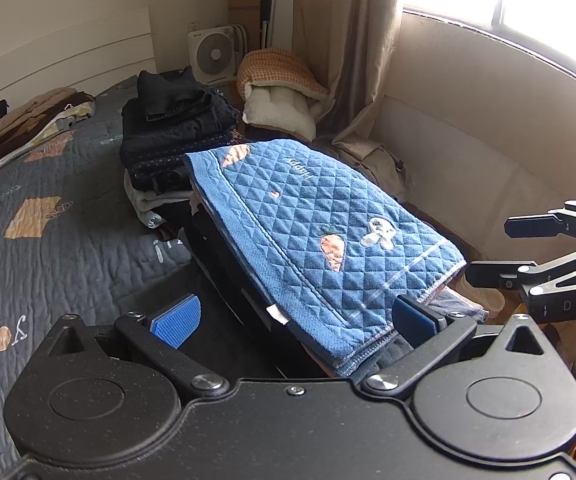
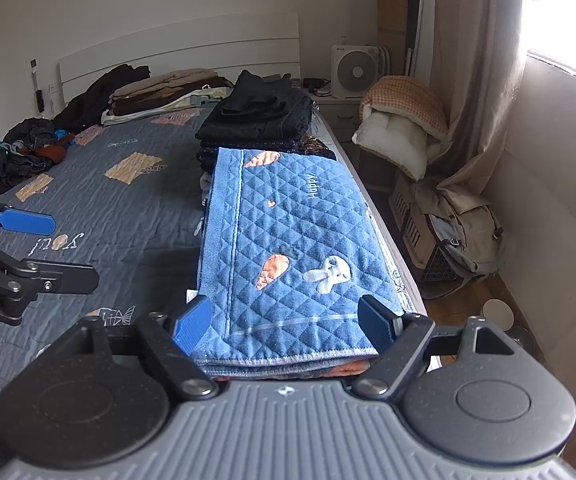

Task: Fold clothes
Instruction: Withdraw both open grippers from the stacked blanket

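On the far left of the bed [image 2: 99, 208], a loose heap of unfolded clothes [image 2: 23, 148] is lying near the headboard, and beside it a flat stack of tan and brown folded garments [image 2: 167, 96] is resting. I am holding my left claw [image 2: 69, 250] spread wide over the grey quilt, its blue pads apart and nothing between them. Further right, a dark folded pile [image 2: 259, 116] is sitting by the bed's edge, and in front of it the blue quilted blanket [image 2: 292, 240], stitched with carrots and a rabbit, is lying folded on top of a low stack of clothes. I am keeping my right claw [image 2: 292, 320] released, its two blue pads standing on either side of the blanket's near end; whether they are touching the cloth I cannot tell. To the right of the bed, a white fan [image 2: 358, 70] is standing against the wall, with a checked cushion [image 2: 404, 120] and a backpack [image 2: 464, 232] on the floor below the curtain [image 2: 476, 60].
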{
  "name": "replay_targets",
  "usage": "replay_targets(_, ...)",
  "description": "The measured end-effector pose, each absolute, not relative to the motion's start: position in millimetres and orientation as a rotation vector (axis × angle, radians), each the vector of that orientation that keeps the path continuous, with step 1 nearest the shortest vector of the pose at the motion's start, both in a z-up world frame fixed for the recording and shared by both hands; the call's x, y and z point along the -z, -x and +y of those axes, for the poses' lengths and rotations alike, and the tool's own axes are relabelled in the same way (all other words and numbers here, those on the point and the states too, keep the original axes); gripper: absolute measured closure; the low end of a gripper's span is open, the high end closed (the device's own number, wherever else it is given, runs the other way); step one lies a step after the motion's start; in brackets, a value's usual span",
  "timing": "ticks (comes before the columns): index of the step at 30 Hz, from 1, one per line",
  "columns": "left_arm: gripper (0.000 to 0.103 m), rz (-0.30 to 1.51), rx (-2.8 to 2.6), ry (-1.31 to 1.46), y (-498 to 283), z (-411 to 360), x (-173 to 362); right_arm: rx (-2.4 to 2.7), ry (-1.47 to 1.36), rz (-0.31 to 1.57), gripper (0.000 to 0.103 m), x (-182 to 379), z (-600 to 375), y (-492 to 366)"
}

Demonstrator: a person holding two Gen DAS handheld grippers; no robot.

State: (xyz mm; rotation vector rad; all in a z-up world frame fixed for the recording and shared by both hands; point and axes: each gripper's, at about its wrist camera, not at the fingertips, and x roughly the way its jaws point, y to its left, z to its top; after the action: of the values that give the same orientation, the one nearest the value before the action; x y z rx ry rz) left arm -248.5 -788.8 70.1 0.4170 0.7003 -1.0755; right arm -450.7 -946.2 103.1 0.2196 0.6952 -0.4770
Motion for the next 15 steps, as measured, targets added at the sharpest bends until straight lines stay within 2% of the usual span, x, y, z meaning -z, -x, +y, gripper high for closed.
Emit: replay_targets(15, 0.000, 0.698, 1.077, -0.443, 254, -780, -76, 0.431, -0.150, 0.754, 0.023, -115, -929, 463)
